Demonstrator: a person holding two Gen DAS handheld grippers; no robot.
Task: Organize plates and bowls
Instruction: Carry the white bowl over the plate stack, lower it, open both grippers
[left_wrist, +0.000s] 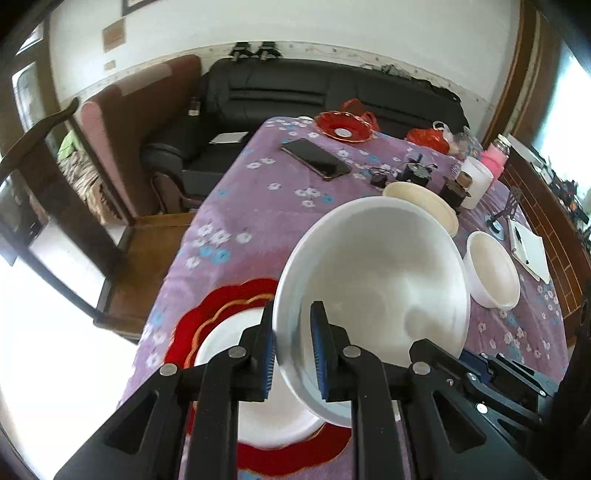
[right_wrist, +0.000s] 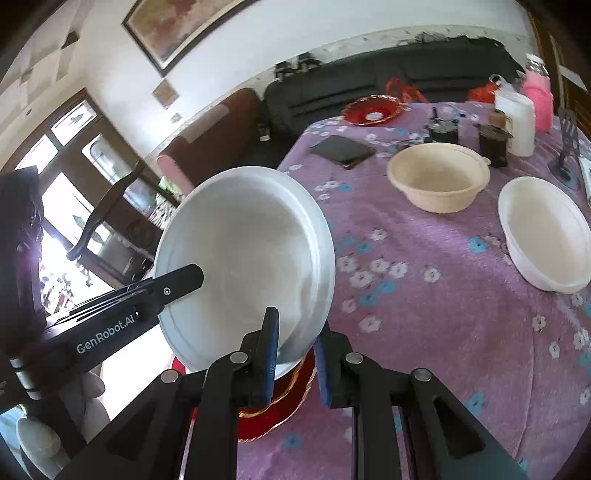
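A white deep bowl (left_wrist: 373, 280) (right_wrist: 243, 258) hangs tilted above the table, held by both grippers at once. My left gripper (left_wrist: 293, 325) is shut on its near rim, blue pads on either side of the wall. My right gripper (right_wrist: 295, 332) is shut on another part of the rim. One finger of the left gripper (right_wrist: 181, 282) lies over the bowl's left edge in the right wrist view. Beneath the bowl, a white plate (left_wrist: 229, 339) rests on a red scalloped plate (left_wrist: 207, 314) (right_wrist: 280, 406). A cream bowl (left_wrist: 424, 201) (right_wrist: 439, 177) and a white bowl (left_wrist: 495, 269) (right_wrist: 546, 232) stand further back.
The table has a purple flowered cloth (left_wrist: 258, 206). On it lie a black phone (left_wrist: 316, 158), a red glass dish (left_wrist: 343, 127), a tissue roll (left_wrist: 476, 181), small dark jars (right_wrist: 491, 140) and a notebook (left_wrist: 528, 251). A wooden chair (left_wrist: 147, 251) and a black sofa (left_wrist: 295, 88) stand beyond the left edge.
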